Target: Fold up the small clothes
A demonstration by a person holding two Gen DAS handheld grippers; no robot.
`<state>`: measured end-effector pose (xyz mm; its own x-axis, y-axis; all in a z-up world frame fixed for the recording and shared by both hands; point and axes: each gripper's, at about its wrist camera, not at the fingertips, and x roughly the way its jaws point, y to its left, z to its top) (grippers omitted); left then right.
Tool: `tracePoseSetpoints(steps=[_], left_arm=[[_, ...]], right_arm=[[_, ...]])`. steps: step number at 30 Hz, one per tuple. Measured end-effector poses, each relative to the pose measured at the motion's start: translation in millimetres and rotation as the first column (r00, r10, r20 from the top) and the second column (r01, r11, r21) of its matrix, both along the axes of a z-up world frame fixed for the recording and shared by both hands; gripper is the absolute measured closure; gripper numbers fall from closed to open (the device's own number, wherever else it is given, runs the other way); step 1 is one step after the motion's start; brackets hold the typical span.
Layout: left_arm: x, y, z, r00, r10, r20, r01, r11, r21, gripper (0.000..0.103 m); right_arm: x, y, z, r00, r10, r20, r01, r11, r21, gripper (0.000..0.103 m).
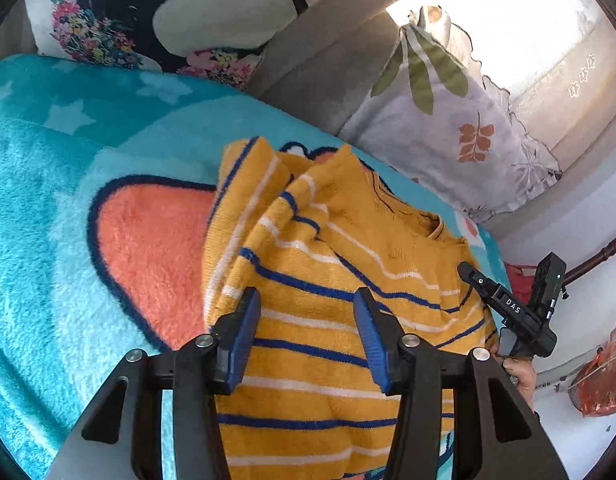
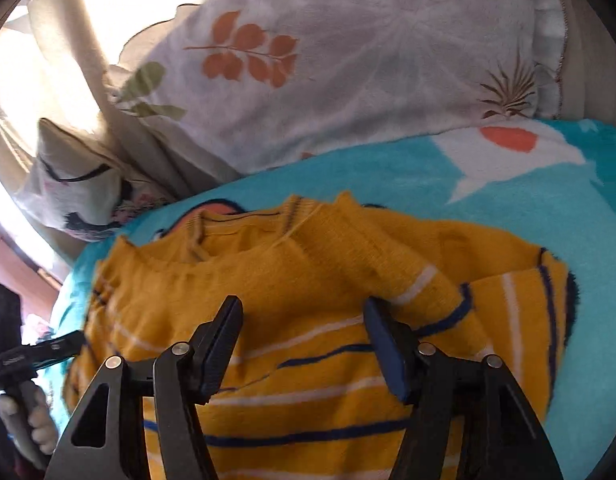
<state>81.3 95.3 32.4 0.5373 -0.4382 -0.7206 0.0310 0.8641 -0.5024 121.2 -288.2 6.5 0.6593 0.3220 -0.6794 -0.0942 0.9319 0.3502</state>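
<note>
Since the job is folding small clothes, these lines are telling where each thing is sitting and why.

Sweater: the yellow striped sweater is lying on the blue blanket, so it is getting a soft, flat place for folding.

Sleeves: both sleeves are lying folded in across the middle of the sweater, one over the other. I am guessing this is making it narrow, so the next fold can be bringing the bottom up toward the neck hole.

Neck hole: it is pointing toward the leaf pillow, on the far side of the sweater from both claws.

Left claw: it is hanging just above the bottom part of the sweater with its two blue pads part way open. Nothing is being pinched between them.

Right claw: it is hanging over the chest of the sweater, part way open too, and it is holding nothing. Seen from the left side, its black tip is sitting by the sweater's shoulder edge.

Flower pillow: it is leaning past the far end of the sweater, out of the way.

Watch out: the knit is floppy, so a sleeve could be sliding back out when the bottom is being lifted.
</note>
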Motion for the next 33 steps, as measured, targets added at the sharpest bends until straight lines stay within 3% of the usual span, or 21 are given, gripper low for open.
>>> tracePoseSetpoints(steps=[2,5,9,13,17,23,24,25,26,31,33], left_arm=[[-9.6,14.3,7.0,0.999,0.027,0.016,-0.027,1.0,0.002,0.055],[-22.8,31.0,12.3,0.996,0.08,0.032,-0.081,0.997,0.02,0.054],[-45.5,52.1,9.9,0.991,0.134,0.022,-0.134,0.991,0.005,0.047],[-56.9,53.3,4.7,0.991,0.133,0.026,-0.133,0.991,-0.028,0.042],[-59.8,44.4,-5.6,0.994,0.108,0.02,-0.106,0.992,-0.066,0.04],[-60.9,24.7,-31.5,0.997,0.075,-0.02,-0.077,0.985,-0.157,0.04],[-62.0,23.6,-37.7,0.997,0.072,-0.038,-0.077,0.979,-0.187,0.048],[-64.5,23.9,-43.8,0.996,0.074,-0.05,-0.083,0.971,-0.224,0.072],[-67.9,24.9,-48.5,0.995,0.08,-0.055,-0.091,0.965,-0.245,0.081],[-83.3,35.5,-62.0,0.991,0.124,-0.041,-0.13,0.925,-0.358,0.086],[-84.5,35.6,-64.9,0.992,0.122,-0.033,-0.126,0.92,-0.372,0.086]], right_arm=[[0.4,-2.4,-1.0,1.0,-0.013,0.001,0.013,1.0,-0.008,0.039],[-0.7,7.9,1.4,1.0,-0.015,0.01,0.015,0.995,-0.095,0.039],[-10.4,15.8,15.6,0.999,-0.043,0.029,0.048,0.985,-0.168,0.039],[-38.2,20.7,53.6,0.991,-0.038,0.125,0.053,0.991,-0.119,0.036],[-55.2,52.1,83.8,0.986,0.075,0.151,-0.069,0.997,-0.044,0.029],[-45.9,134.8,76.6,0.946,0.32,0.041,-0.322,0.945,0.052,0.028],[-43.1,150.3,73.9,0.937,0.348,0.027,-0.349,0.935,0.063,0.028],[-41.2,164.0,71.8,0.928,0.372,0.015,-0.372,0.926,0.069,0.028],[-37.2,176.6,69.5,0.921,0.389,0.001,-0.388,0.919,0.074,0.028],[-10.8,239.3,50.3,0.883,0.458,-0.099,-0.454,0.889,0.065,0.028],[-0.1,261.3,40.4,0.867,0.475,-0.152,-0.473,0.879,0.051,0.028]])
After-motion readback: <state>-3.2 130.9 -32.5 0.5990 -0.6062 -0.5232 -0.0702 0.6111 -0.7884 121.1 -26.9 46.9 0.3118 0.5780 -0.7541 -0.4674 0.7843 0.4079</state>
